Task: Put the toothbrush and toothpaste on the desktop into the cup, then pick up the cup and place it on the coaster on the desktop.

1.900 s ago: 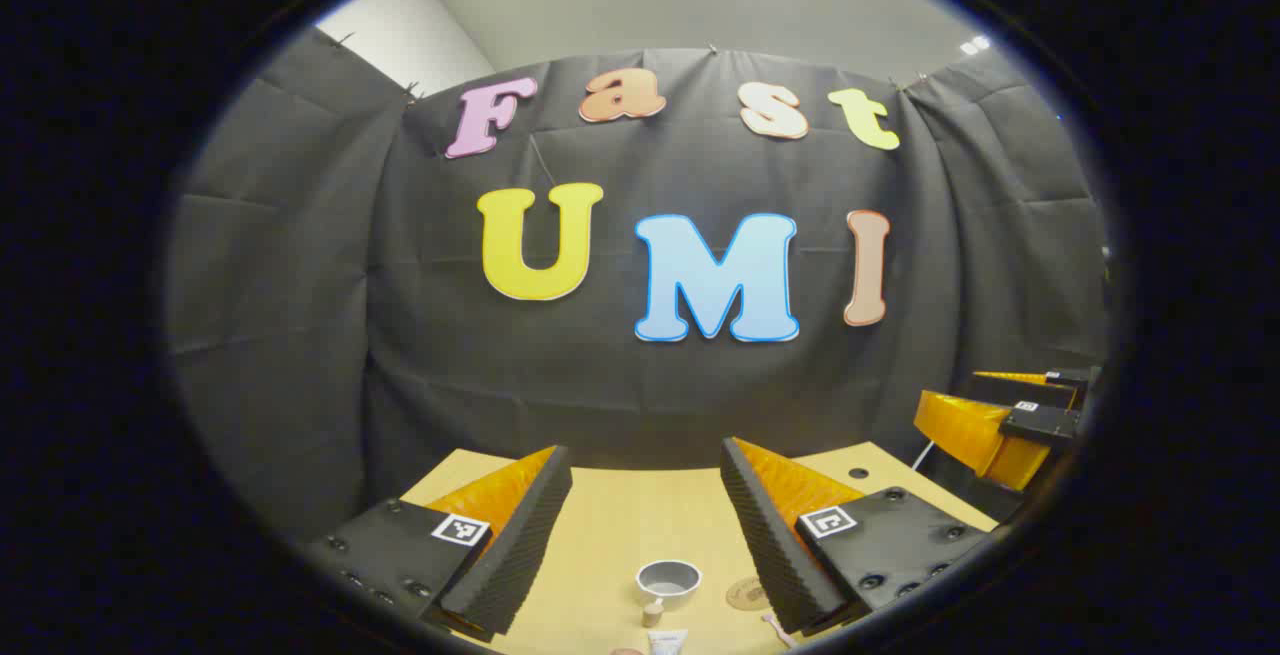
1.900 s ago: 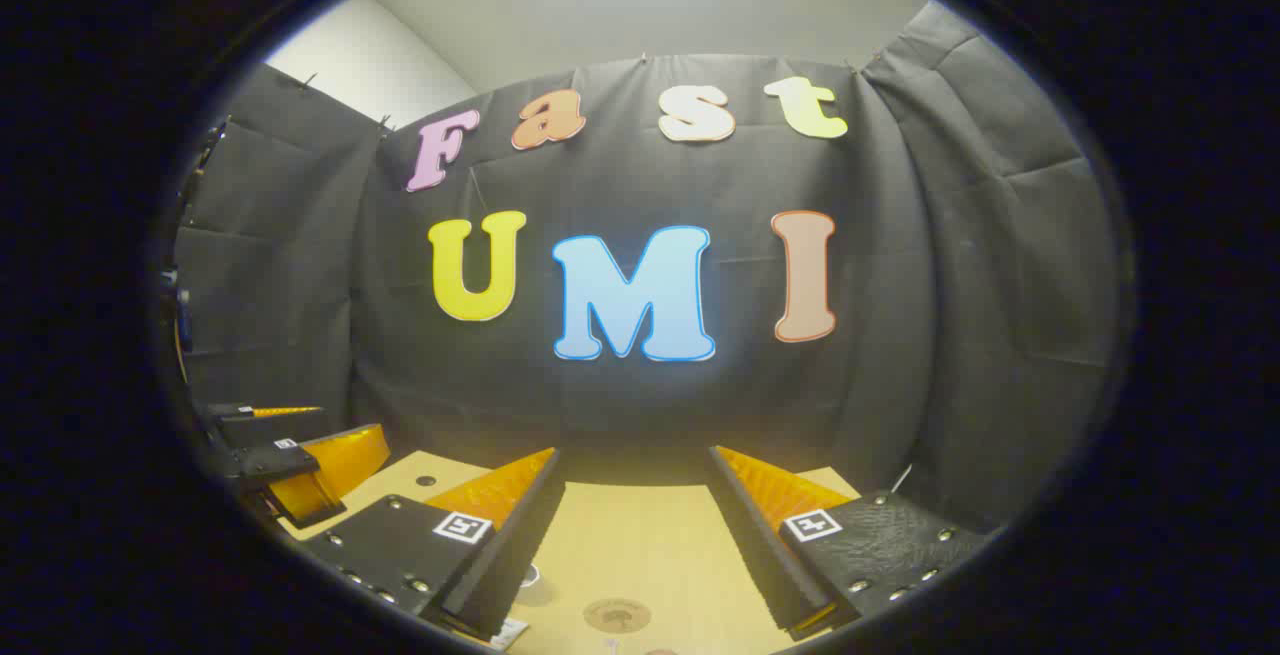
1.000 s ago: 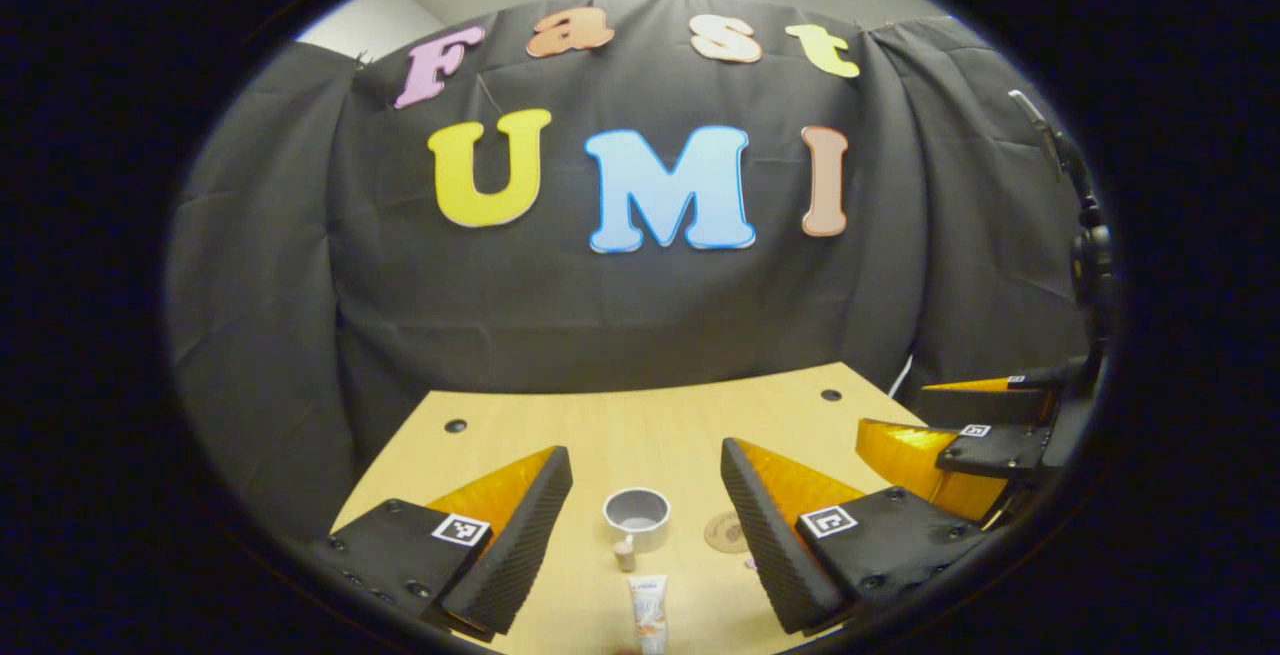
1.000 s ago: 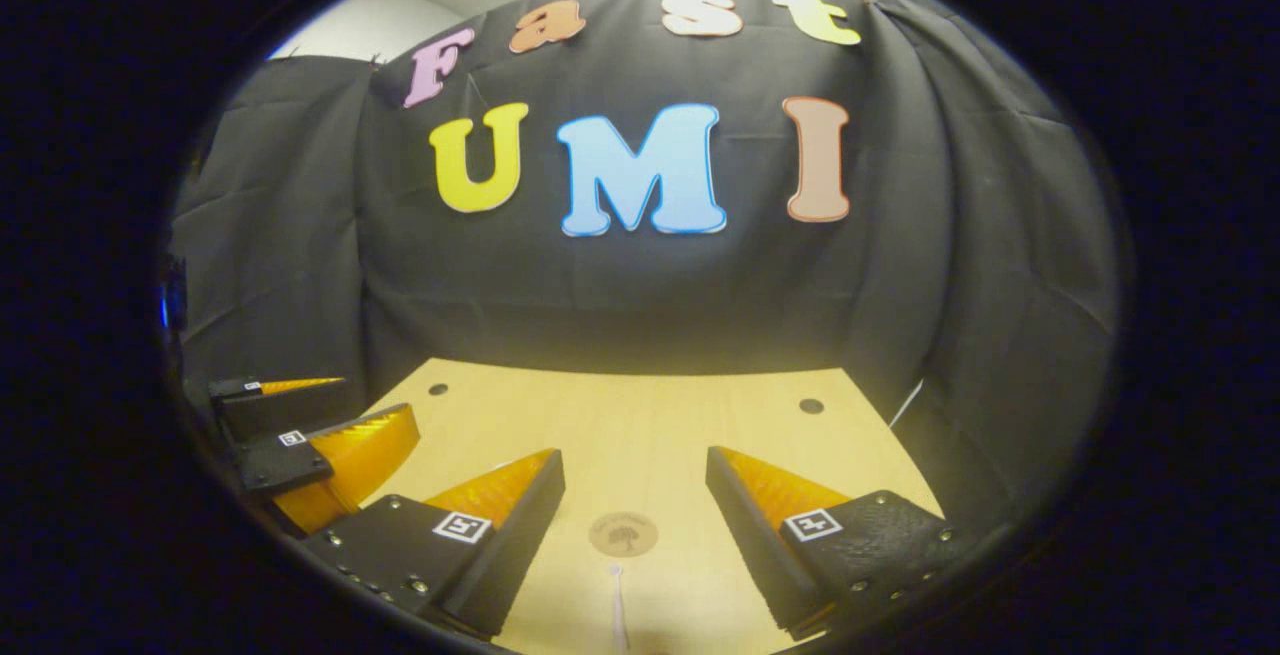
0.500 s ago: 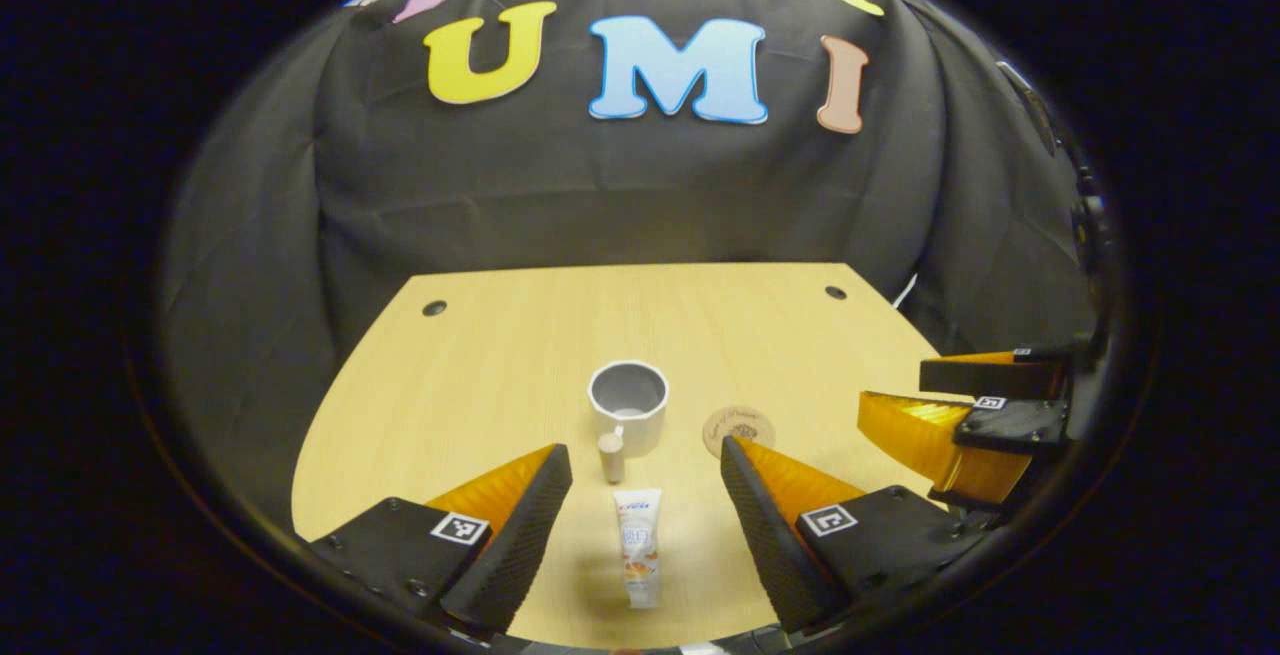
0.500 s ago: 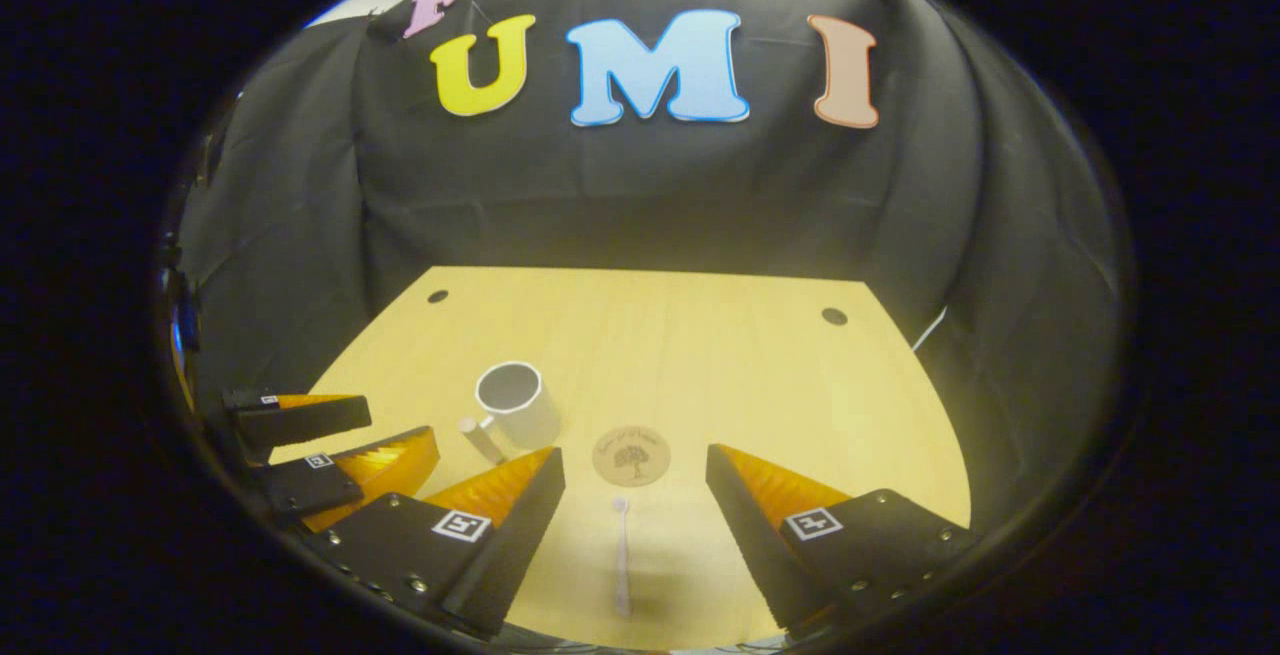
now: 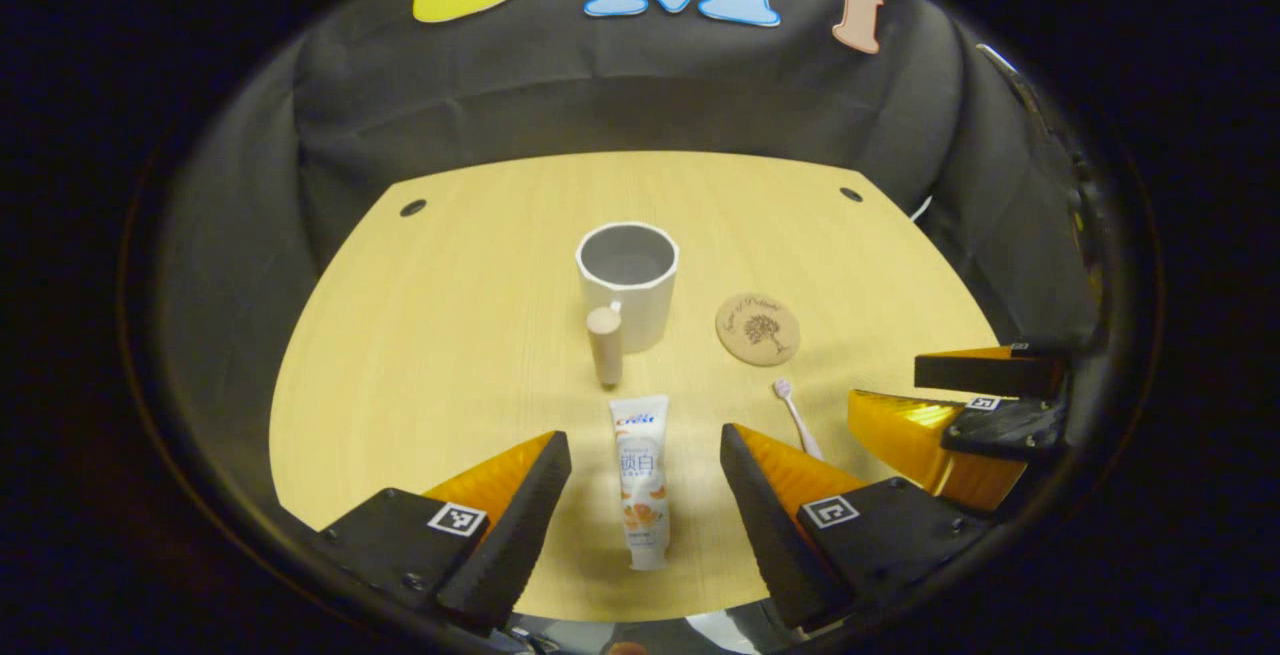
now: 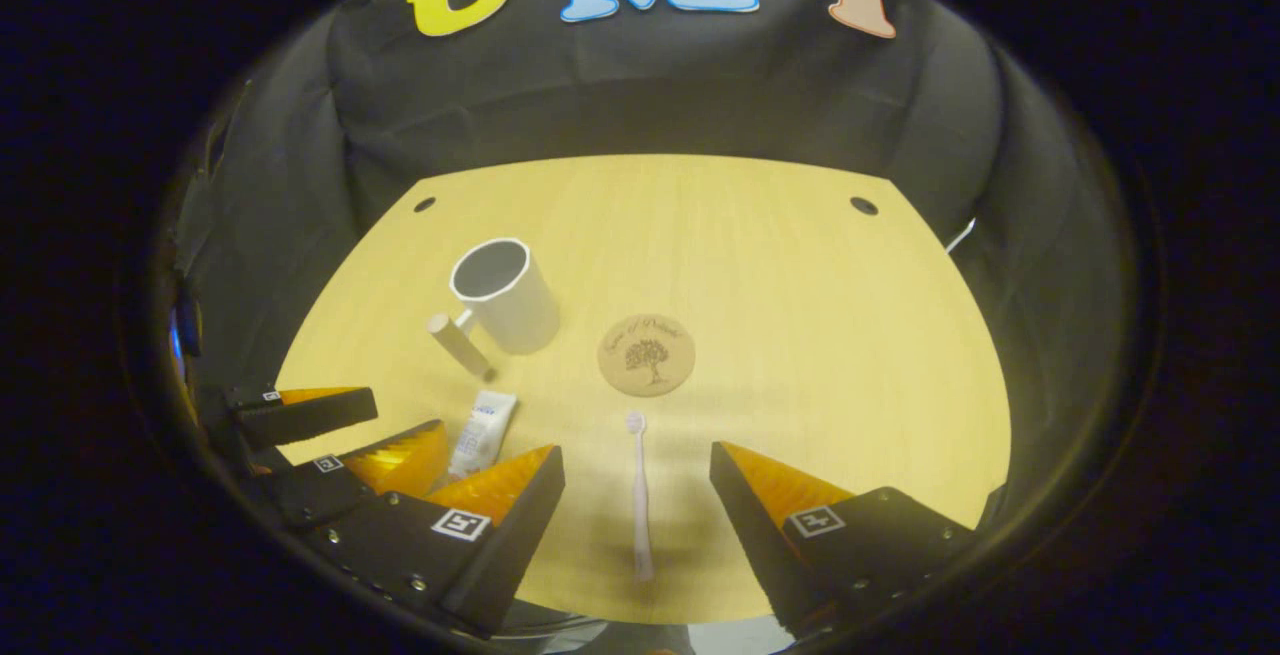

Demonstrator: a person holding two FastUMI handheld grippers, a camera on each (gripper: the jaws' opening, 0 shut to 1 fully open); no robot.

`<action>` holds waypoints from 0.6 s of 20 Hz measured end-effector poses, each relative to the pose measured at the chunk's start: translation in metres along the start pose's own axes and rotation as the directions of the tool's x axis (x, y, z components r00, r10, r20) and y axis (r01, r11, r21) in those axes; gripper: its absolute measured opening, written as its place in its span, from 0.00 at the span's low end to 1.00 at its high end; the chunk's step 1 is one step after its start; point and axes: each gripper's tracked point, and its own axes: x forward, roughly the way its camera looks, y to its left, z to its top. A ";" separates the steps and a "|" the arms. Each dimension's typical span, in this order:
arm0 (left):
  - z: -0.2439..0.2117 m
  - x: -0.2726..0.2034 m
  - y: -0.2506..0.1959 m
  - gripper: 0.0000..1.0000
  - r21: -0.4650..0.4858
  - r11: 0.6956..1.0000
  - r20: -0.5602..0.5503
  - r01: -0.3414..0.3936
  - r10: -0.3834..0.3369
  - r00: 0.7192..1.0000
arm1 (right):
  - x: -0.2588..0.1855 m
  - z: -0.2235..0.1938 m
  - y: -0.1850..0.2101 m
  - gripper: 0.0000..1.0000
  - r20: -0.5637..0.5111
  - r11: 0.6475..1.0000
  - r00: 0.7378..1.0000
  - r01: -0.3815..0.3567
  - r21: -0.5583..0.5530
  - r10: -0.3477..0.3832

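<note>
Left gripper view: the left tool (image 7: 645,495) is hanging released over the near table (image 7: 400,335) edge, jaws wide apart, nothing between them but air. The toothpaste (image 7: 640,480) is lying flat on the table right under the gap, cap end toward the cup (image 7: 628,283). The cup is standing upright mid-table, handle facing the tool, empty as far as I can see. The coaster (image 7: 758,329) is lying just right of it, apart. The toothbrush (image 7: 796,417) is resting near the coaster. The right tool (image 7: 965,405) is showing at the right edge.

Right gripper view: the right tool (image 8: 638,525) is also released, straddling the toothbrush (image 8: 638,495) from above. Cup (image 8: 503,295), coaster (image 8: 646,354) and toothpaste (image 8: 482,432) are sitting ahead and to the left.

Change over the last two seconds: both cameras have been pitching down from the wall to the table, so the items have come into line. Judgement: approach phase is ending, each tool is lined up for its pick; nothing is in the cup yet.
</note>
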 end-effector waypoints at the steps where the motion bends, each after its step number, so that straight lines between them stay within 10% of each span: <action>1: -0.005 0.004 0.000 1.00 -0.001 1.000 -0.018 0.004 -0.004 1.000 | 0.005 -0.006 0.001 0.93 -0.017 1.000 1.000 0.001 0.000 -0.001; 12: -0.054 0.049 -0.004 1.00 -0.013 0.999 -0.207 0.034 -0.036 0.978 | 0.053 -0.061 -0.002 0.93 -0.225 1.000 0.974 0.020 0.000 -0.019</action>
